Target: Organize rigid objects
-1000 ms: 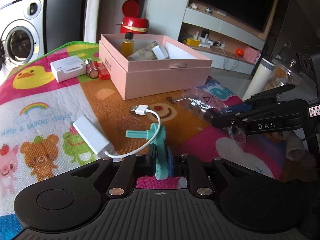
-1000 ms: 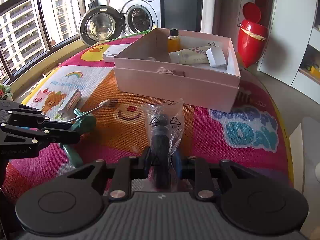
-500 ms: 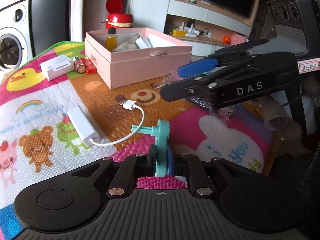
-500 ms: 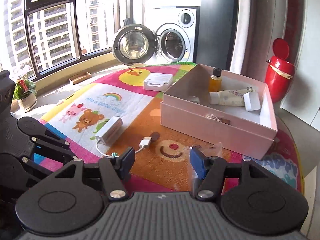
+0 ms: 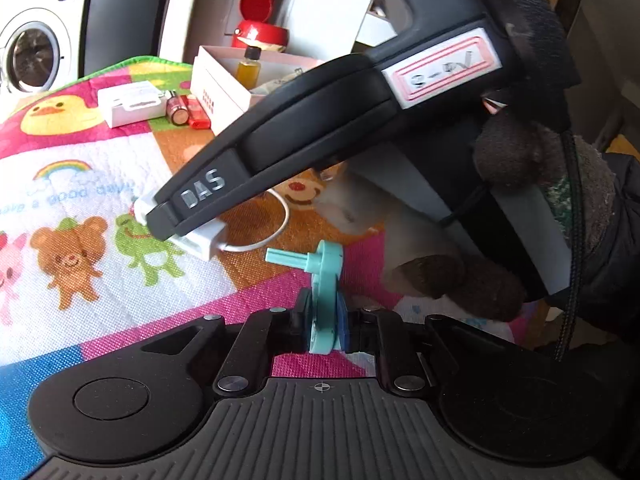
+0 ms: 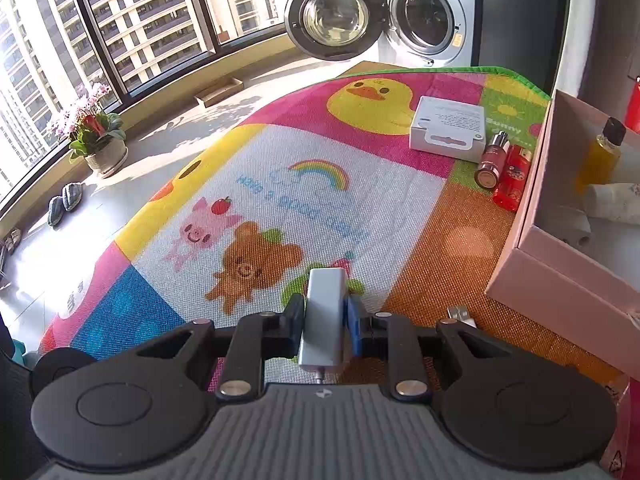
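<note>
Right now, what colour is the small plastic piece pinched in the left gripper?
Teal plastic piece, clearest in the left wrist view.

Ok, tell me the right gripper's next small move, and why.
Probably lift the white adapter off the mat and carry it toward the pink box: the right gripper is closing with the adapter between its pads, and the box sits open to its right.

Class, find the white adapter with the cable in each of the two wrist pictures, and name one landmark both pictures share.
Left wrist view: the white adapter lies on the mat left of centre, under the right gripper's tip.
Right wrist view: it sits bottom centre, pressed between the right gripper's closing fingers.
Shared landmark: the white flat box beside the pink box.
</note>
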`<state>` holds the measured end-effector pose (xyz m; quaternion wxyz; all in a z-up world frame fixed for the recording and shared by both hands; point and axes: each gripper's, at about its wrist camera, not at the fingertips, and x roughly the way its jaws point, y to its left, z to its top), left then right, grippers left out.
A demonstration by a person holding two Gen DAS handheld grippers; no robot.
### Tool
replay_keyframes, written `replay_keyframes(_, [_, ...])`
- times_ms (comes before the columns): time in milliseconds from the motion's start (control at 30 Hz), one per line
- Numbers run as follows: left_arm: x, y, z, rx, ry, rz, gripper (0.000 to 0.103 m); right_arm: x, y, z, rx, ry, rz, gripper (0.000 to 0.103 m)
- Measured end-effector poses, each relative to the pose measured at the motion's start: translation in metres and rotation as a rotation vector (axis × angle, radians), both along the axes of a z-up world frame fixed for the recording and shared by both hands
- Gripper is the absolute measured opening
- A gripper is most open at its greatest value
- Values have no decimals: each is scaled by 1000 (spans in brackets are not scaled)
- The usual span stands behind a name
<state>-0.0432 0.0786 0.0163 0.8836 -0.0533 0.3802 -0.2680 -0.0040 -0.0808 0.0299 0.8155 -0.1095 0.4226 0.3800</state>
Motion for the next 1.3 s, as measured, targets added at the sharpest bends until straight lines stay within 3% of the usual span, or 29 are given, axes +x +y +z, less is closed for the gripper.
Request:
replay_keyframes(133, [5,-7,0,24,2,20,17,-11,-47,24,23,-97,-82,21])
replay_keyframes(300, [15,-24,3,94,-7,26,18,-26,-121,57,96,-151,-196,20])
replay_keyframes(433, [20,-40,6,162,-19,31,17,-44,-156,64,109,-183,-254,20])
replay_keyframes(500, [15,-46,6,206,-60,12,16,-52,-169,64,113,-190,-279,20])
replay_keyframes(667, [-1,-54,16,235,-171,-68,14,-71,-198,75,164,-237,-323,20])
replay_keyframes(867, [7,-53,85,236,-370,-42,14,-71,-230,124,287,-362,-396,20])
replay_keyframes(967, [23,-50,130,209,-490,-12,14,-58,-236,152,347,-420,-416,20])
replay_keyframes(1033, [41,-47,154,171,-523,8,14,-42,-237,170,386,-435,-426,20])
replay_keyframes(1167, [92,-46,181,59,-500,44,14,-5,-232,194,404,-468,-453,20])
replay_keyframes(1300, [137,-51,175,-7,-445,82,15,32,-219,193,376,-464,-470,21])
